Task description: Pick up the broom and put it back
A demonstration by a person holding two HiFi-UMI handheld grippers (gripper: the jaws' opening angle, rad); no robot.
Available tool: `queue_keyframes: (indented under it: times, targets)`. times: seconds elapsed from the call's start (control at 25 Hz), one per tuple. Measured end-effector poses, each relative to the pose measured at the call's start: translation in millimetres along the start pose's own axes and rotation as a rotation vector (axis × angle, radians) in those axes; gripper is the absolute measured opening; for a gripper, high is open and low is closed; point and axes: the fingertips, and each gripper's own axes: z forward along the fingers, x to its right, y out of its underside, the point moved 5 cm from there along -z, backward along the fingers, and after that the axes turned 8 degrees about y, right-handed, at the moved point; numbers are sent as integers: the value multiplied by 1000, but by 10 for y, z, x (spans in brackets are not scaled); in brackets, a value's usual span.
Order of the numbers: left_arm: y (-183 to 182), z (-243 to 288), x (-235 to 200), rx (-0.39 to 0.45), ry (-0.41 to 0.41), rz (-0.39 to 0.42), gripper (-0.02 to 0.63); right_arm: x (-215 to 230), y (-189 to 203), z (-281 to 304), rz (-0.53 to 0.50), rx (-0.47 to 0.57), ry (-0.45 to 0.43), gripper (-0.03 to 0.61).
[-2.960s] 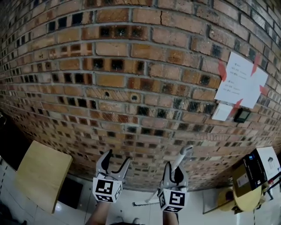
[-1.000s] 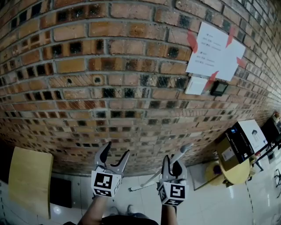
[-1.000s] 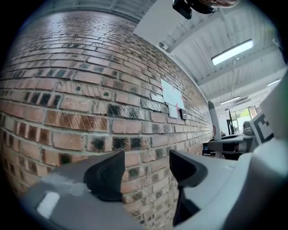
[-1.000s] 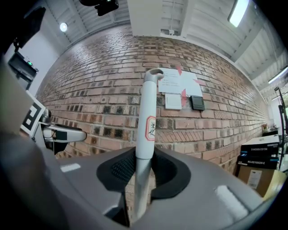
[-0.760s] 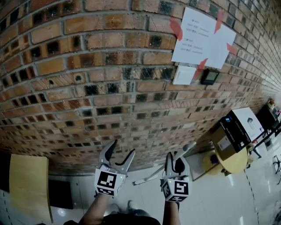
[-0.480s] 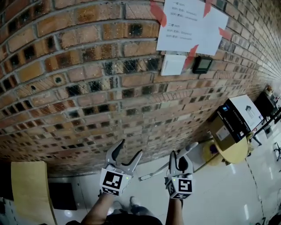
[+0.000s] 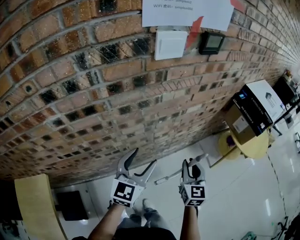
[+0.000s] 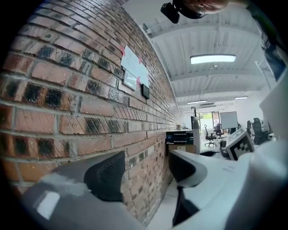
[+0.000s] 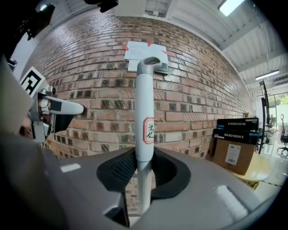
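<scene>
A rough red-brown brick wall rises over glossy white floor tiles. On it hang one paper sheet fixed with red tape, one square white plate and one small dark device. One cardboard box sits on a round yellow table. Of the two grippers, the left gripper stands spread wide with nothing between its ribbed black pads. The right gripper is clamped on the one broom, gripping its smooth, pale, round handle, which slants up towards the wall.

Close brick wall, papers on it, left gripper jaws apart, empty
</scene>
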Motion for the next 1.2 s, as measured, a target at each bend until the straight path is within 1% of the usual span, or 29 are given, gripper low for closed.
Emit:
queue_keyframes:
  times: [0.12,0.24,0.36,0.52,0.68,0.8,0.88,1.08,1.2]
  targets:
    - [231,56,12,-20,5,5,307,16,375,112,-15,-67,-12,91]
    - [469,95,-20,-44,5,-14,308,1,777,245,-33,-140,-26,91]
    - [736,120,-97,-98,5,-25,308,-53,1166,425,-42,-209,-40,89]
    - [1038,122,-228,-145,-12,-46,308,-252,1639,736,-65,-294,-90,87]
    - [1245,95,-328,-177,-32,-74,308,-501,1980,1113,-101,-358,-150,87]
    - [1335,41,-418,-188,-53,-94,308,-714,2168,1443,-123,-401,-181,87]
    - [1371,-15,-480,-193,-73,-108,308,-842,2234,1635,-135,-407,-196,89]
    - [1450,-155,-663,-197,-130,-137,308,-1103,2169,2126,-143,-385,-265,89]
    - [1511,-270,-738,-202,-164,-156,308,-1238,2125,2349,-103,-379,-291,91]
